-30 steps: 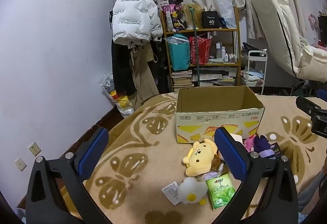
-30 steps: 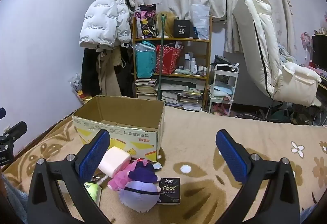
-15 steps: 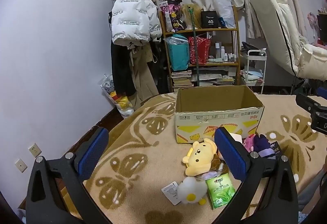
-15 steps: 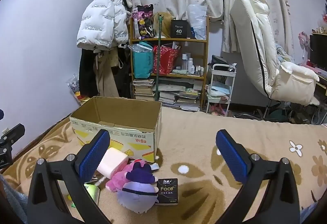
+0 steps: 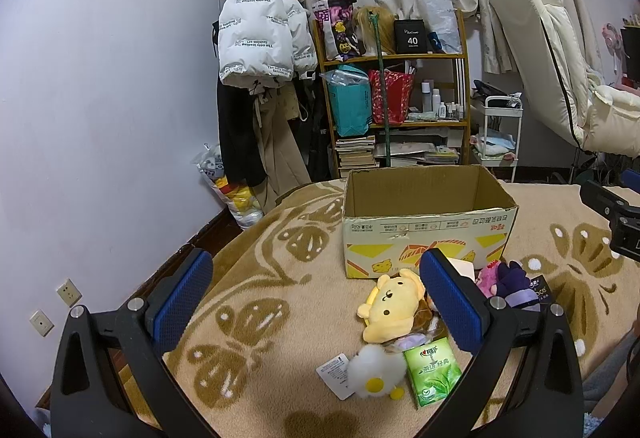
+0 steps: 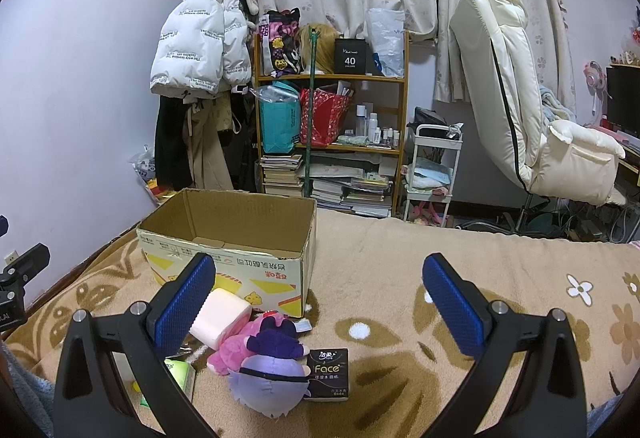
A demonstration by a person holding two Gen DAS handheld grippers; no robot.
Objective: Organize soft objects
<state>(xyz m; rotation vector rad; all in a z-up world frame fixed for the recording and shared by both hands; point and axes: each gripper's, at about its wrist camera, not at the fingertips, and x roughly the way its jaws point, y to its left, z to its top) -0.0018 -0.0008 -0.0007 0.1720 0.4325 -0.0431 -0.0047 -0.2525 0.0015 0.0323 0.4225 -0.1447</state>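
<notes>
Between your left gripper's (image 5: 316, 298) wide-open jaws lie the yellow bear plush (image 5: 392, 308) and white duck plush (image 5: 374, 378); your right gripper (image 6: 320, 298), spread and empty, hangs above the purple plush (image 6: 268, 374), cardboard box (image 6: 240, 238) just beyond.

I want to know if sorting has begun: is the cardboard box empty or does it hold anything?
Empty, as far as shown: the cardboard box shows bare floor flaps in the right wrist view; its near corner is hidden by its front wall.

Left gripper (image 5: 316, 298): jaws spread wide, nothing held, raised and level. Right gripper (image 6: 320, 302): jaws spread wide, nothing held, likewise raised.
</notes>
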